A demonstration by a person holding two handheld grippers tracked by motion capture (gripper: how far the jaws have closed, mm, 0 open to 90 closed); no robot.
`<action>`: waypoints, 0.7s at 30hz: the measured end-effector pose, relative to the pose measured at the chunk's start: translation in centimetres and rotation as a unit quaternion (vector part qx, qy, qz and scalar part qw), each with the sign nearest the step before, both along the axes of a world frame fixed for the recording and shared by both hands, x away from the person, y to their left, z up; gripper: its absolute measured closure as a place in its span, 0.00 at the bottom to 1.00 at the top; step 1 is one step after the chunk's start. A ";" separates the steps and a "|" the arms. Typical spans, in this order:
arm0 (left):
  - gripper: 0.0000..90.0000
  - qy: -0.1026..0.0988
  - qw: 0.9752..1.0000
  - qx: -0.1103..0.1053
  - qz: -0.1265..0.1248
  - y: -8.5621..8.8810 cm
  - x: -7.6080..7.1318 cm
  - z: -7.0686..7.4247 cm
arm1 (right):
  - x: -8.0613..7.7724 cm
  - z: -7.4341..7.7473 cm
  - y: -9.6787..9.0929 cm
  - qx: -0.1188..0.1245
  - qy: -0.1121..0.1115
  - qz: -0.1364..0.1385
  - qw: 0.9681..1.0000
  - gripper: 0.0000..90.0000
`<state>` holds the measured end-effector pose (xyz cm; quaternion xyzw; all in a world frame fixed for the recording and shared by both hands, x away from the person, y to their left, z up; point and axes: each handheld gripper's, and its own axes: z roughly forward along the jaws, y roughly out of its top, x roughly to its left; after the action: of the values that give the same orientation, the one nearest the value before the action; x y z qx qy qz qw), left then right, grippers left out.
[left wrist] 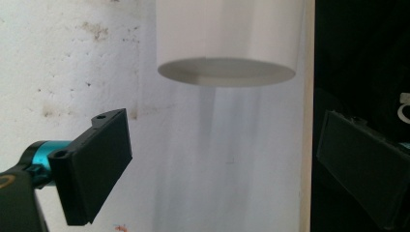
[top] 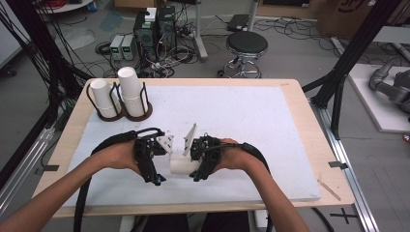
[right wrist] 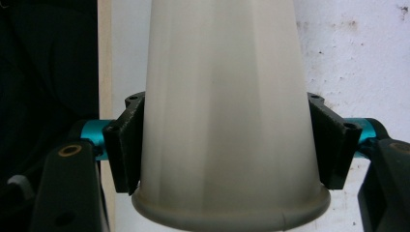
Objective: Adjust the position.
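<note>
Now we see the big table (top: 300, 145) first. Our right claw (right wrist: 227, 145) squeezes a white cup (right wrist: 225, 111) lying on its side above the table. Our left claw (left wrist: 227, 159) is wide open, near the cup's bottom.

I see a robotics lab: computer towers (top: 154, 29) and tangled cables (top: 169, 63) on the floor, a black stool (top: 246, 48), black frame struts (top: 353, 53) around my desk (top: 300, 121).
</note>
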<state>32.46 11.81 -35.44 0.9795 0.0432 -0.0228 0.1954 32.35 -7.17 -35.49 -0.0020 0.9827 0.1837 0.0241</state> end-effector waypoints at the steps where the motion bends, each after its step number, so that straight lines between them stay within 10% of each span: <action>1: 0.06 0.000 1.000 0.000 0.000 0.0 0.0 0.0 | 0.0 0.0 0.0 0.000 0.000 0.000 1.000 0.31; 21: 0.11 0.011 1.000 -0.007 -0.019 -1.4 0.2 -0.3 | -0.1 0.0 0.3 0.006 0.004 0.009 1.000 0.31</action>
<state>32.71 10.36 -35.73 0.9785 0.0267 -0.0371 0.2011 32.21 -6.85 -35.54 -0.0104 0.9816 0.1900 0.0190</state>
